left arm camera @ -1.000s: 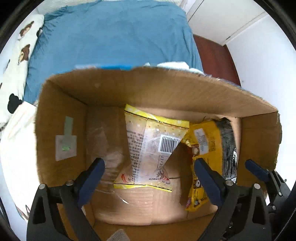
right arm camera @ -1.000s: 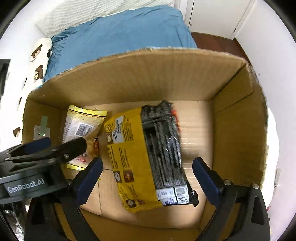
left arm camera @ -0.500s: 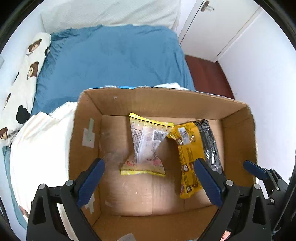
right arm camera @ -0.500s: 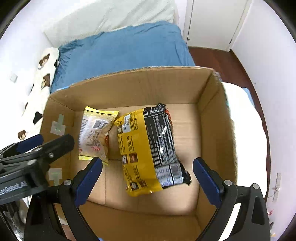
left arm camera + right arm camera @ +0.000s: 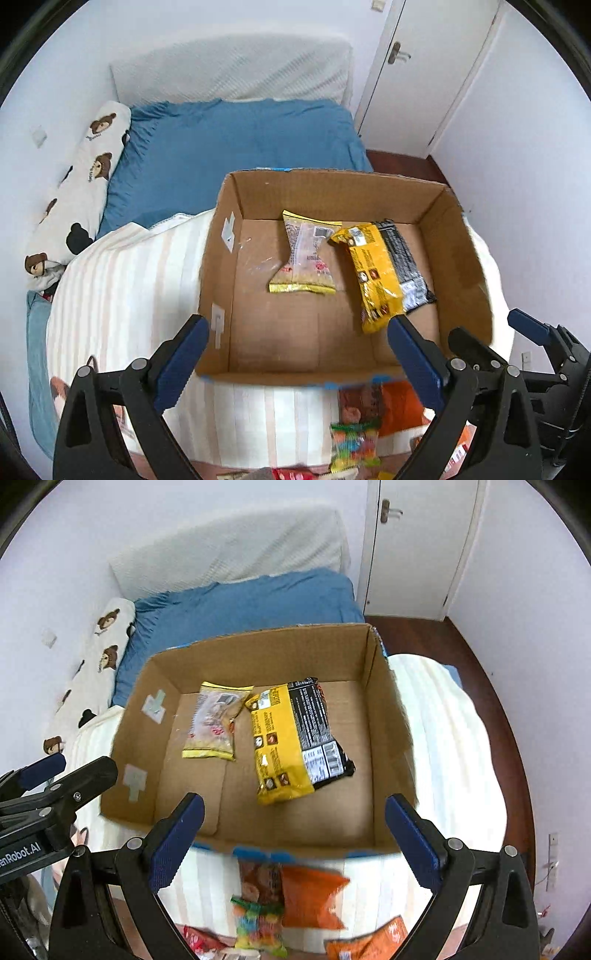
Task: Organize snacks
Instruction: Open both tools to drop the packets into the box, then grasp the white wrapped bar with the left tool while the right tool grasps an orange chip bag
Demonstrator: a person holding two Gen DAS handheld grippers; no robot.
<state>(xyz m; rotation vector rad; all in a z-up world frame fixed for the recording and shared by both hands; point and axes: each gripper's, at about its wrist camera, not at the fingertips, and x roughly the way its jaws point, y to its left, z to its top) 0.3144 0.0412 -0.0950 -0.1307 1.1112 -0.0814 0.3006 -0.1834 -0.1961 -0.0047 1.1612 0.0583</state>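
An open cardboard box point(image 5: 221, 280) point(image 5: 388, 709) sits on a striped blanket. Inside lie a small yellow-edged clear snack bag point(image 5: 304, 258) point(image 5: 214, 725) and a larger yellow-and-black pack point(image 5: 384, 273) point(image 5: 295, 738). In front of the box lie loose snacks: an orange bag point(image 5: 314, 897) point(image 5: 400, 410), a colourful candy bag point(image 5: 258, 923) point(image 5: 354, 446) and red packets point(image 5: 201, 941). My left gripper point(image 5: 299, 354) is open and empty, held above the box's near edge. My right gripper point(image 5: 295, 830) is open and empty, also above the near edge.
The striped blanket point(image 5: 129, 295) covers the bed's near end. A blue sheet point(image 5: 240, 140), a bear-print pillow point(image 5: 77, 195) and a white headboard pillow point(image 5: 232, 70) lie beyond. A white door point(image 5: 417, 546) and dark wood floor point(image 5: 480, 672) are to the right.
Both grippers have pulled back and up out of the box. The box now looks smaller, and the loose snacks in front of it have come into view.
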